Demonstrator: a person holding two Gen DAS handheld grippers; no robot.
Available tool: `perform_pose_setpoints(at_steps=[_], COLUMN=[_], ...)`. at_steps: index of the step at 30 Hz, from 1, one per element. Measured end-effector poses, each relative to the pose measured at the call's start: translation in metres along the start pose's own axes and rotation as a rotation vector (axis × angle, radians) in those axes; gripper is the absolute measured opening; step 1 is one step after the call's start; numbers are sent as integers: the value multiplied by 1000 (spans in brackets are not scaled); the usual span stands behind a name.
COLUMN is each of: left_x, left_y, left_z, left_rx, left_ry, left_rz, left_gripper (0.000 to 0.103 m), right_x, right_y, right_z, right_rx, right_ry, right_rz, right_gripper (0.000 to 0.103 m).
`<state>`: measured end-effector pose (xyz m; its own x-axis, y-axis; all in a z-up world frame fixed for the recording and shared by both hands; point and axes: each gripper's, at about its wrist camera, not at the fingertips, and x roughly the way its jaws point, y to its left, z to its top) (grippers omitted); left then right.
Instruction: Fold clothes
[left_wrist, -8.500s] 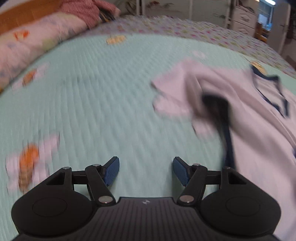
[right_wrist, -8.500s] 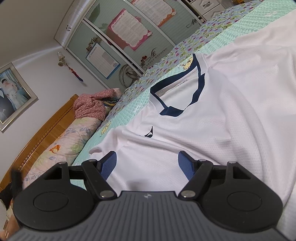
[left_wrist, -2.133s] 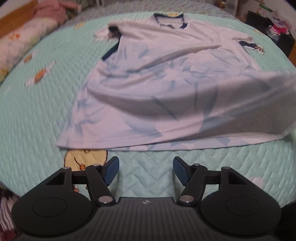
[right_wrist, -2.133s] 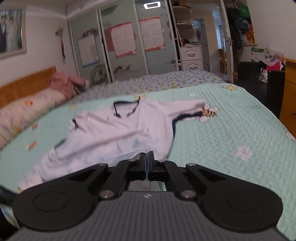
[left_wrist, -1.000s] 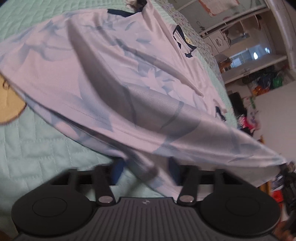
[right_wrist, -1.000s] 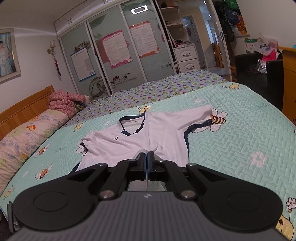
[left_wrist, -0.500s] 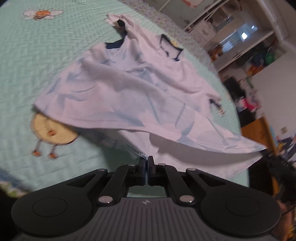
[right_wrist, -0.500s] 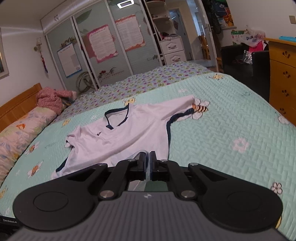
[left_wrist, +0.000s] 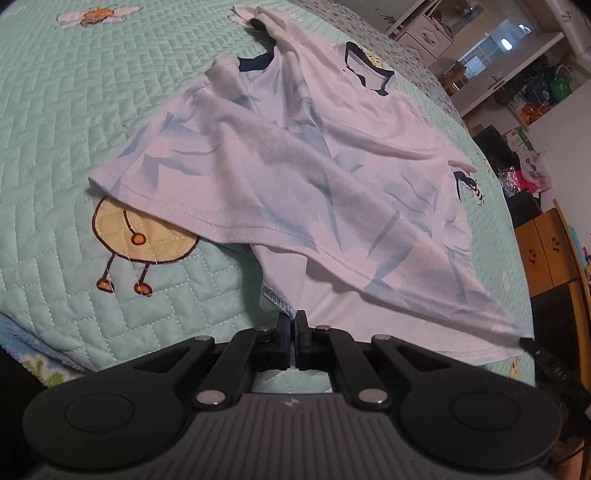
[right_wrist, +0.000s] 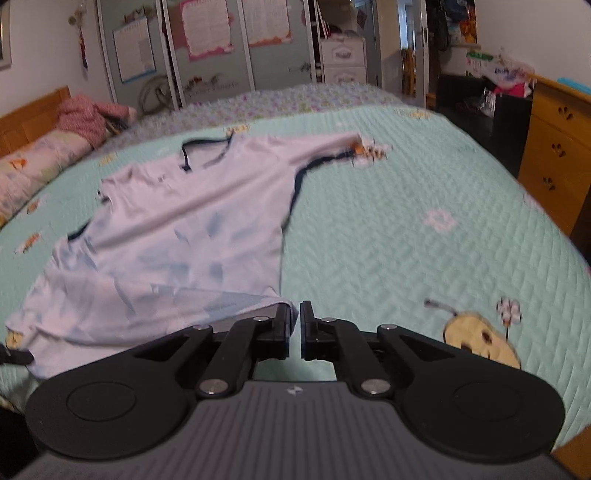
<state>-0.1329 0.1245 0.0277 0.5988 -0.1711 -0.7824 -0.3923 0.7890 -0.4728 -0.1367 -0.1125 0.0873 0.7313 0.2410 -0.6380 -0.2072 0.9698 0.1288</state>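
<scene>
While spread on quilt (left_wrist: 55, 122), shirt (left_wrist: 295, 155) hem pinched in left gripper (left_wrist: 295, 325)

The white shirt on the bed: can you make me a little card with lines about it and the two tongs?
shirt: white shirt, dark blue collar, spread out on its back part, front hem lifted
bed cover: mint green quilt with cartoon bees
left tongs: shut on the hem
right tongs: a narrow gap between them, at the shirt's hem corner; grip unclear
folded yet: no
</scene>
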Motion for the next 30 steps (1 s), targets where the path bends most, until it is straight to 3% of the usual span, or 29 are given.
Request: perform_pose_setpoints(at_steps=[10,13,16,19,23,27,30], left_x=[10,5,-11,-31,-49,-45,-35], left_y=[4,11,14,24,44,51,47], left_z=[-5,-4,-6,-8,-1,9,14], left_rx=[19,-12,23,53,66,118,224], left_ry=[64,83,68,6,-86,-129,-181], left_rz=[58,52,81,145,251,315,360], left_gripper=[3,3,6,11,17,18,18], right_x=[28,29,28,26,27,28,28], right_y=[-12,-15,-15,-14,-13,-12,-11], right_z=[-28,-29,-28,-29,-29,-27,-26], right_rx=[1,7,6,4,9,21,25], right_ry=[157,180,195,195,196,196,198], right_rz=[38,33,44,50,49,45,48], right_gripper=[7,19,28,36,38,38,39])
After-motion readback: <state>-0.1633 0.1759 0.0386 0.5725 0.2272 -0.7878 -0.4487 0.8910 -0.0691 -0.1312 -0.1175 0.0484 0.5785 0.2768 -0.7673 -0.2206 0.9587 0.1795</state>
